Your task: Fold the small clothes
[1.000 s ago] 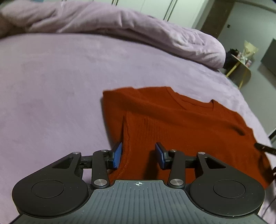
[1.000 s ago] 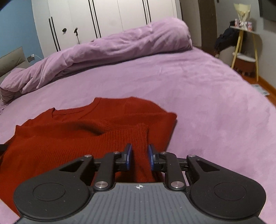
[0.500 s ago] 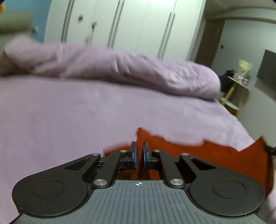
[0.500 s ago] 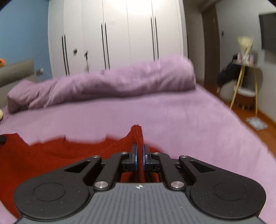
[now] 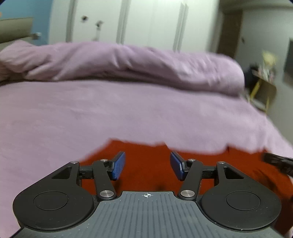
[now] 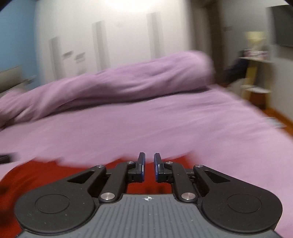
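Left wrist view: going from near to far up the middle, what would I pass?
Blue fingers → red sweater → flat purple bedsheet → rolled purple duvet → white wardrobe doors.

The sweater (image 5: 146, 164) is a deep rust red, plain, with no visible print. It lies on a bed sheet (image 5: 91, 113) of soft lilac, and the rolled duvet (image 5: 128, 64) behind is the same lilac. The left gripper (image 5: 147, 165) is matte black with blue ribbed pads (image 5: 118, 164) and silver pivot pins; the right gripper (image 6: 149, 167) matches it. The wardrobe (image 5: 146, 22) is white, the wall (image 5: 22, 9) beside it sky blue. A side table (image 5: 263, 91) has yellow legs.
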Tool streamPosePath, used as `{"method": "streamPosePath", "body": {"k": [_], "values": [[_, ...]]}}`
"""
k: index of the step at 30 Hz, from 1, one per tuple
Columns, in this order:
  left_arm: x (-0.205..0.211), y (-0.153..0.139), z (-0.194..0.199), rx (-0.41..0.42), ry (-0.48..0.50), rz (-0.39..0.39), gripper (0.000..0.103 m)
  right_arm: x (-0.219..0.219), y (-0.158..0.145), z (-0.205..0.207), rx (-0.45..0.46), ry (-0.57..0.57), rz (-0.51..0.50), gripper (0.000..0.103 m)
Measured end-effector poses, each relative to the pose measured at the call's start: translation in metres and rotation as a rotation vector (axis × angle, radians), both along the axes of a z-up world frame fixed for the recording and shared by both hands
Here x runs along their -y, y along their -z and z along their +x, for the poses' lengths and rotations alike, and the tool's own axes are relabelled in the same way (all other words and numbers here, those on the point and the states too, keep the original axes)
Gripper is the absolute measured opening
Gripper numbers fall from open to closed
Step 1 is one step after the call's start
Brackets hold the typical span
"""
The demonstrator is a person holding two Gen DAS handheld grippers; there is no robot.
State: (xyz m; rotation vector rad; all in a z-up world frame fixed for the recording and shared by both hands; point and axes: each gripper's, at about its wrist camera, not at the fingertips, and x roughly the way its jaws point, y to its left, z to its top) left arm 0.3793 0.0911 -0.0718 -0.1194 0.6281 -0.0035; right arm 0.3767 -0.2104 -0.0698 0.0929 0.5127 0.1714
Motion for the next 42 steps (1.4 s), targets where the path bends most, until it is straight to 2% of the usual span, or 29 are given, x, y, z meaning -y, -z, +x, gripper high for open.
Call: {"method": "streamPosePath", "body": {"k": [2,3,5,7,10,11,13,15,16,19,23,25,28,31,42], "values": [[0.012,0.015,0.009,-0.036,0.010,0.035,0.060,-0.033,0.014,-0.002,-0.036,-0.143,0.020,0.010],[0.014,0.023,0.015,-0.052,0.000,0.057,0.060,-0.048,0.021,-0.002,-0.047,-0.193,-0.004,0.011],[0.011,0.035,0.017,-0.065,-0.032,0.083,0.060,-0.066,0.034,-0.003,-0.034,-0.239,-0.117,0.011],[0.000,0.042,0.017,-0.047,-0.065,0.113,0.059,-0.057,0.043,0.001,-0.003,-0.221,-0.211,0.011],[-0.023,0.046,0.017,-0.041,-0.132,0.117,0.057,-0.007,0.048,0.008,0.019,-0.078,-0.325,0.010],[-0.031,0.047,0.017,-0.049,-0.157,0.095,0.057,0.018,0.048,0.008,0.016,-0.014,-0.306,0.009],[-0.045,0.045,0.015,-0.052,-0.183,0.039,0.057,0.062,0.043,0.008,0.001,0.102,-0.207,0.009],[-0.043,0.042,0.014,-0.064,-0.185,0.062,0.056,0.082,0.043,0.008,-0.022,0.187,-0.194,0.009],[-0.040,0.040,0.013,-0.073,-0.177,0.088,0.056,0.088,0.044,0.007,-0.038,0.195,-0.170,0.009],[-0.035,0.034,0.006,-0.092,-0.167,0.128,0.062,0.084,0.035,-0.006,-0.034,0.193,-0.190,0.009],[-0.039,0.030,-0.004,-0.107,-0.178,0.117,0.065,0.068,0.021,-0.038,0.012,0.131,-0.139,0.010],[-0.041,0.030,-0.006,-0.116,-0.181,0.130,0.066,0.065,0.023,-0.044,0.005,0.106,-0.153,0.009],[-0.043,0.029,-0.010,-0.128,-0.192,0.137,0.069,0.061,0.037,-0.045,-0.039,0.111,-0.210,0.010],[-0.047,0.029,-0.012,-0.135,-0.197,0.138,0.070,0.067,0.037,-0.047,-0.042,0.133,-0.196,0.010],[-0.058,0.029,-0.021,-0.151,-0.208,0.114,0.075,0.070,0.046,-0.036,-0.060,0.153,-0.295,0.009]]}}
